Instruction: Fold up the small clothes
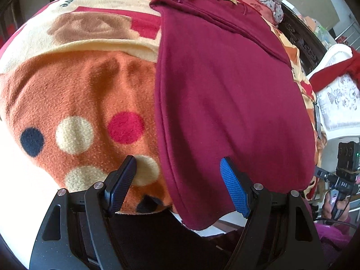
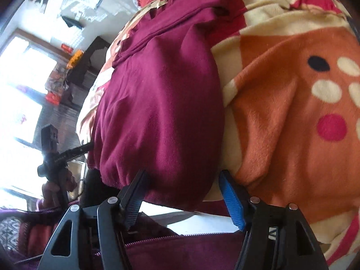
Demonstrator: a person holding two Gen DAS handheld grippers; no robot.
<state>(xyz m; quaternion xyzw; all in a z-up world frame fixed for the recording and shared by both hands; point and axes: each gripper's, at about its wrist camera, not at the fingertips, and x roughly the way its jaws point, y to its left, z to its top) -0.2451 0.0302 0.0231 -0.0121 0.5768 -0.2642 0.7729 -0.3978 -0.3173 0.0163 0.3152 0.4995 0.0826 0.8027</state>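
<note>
Garment: a maroon top lay folded lengthwise on the spotted orange blanket, near hem overhanging its edge.
Left gripper: jaws apart, empty, straddling the hem's left edge.
Right gripper: jaws apart, hem between, unpinched.

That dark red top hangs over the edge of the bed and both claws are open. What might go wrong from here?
The top overhangs the near edge of the blanket, so it may slide off. The left gripper straddles the garment's side edge, so it could pinch blanket too. The right gripper is open around the hem and may catch one layer only.
</note>
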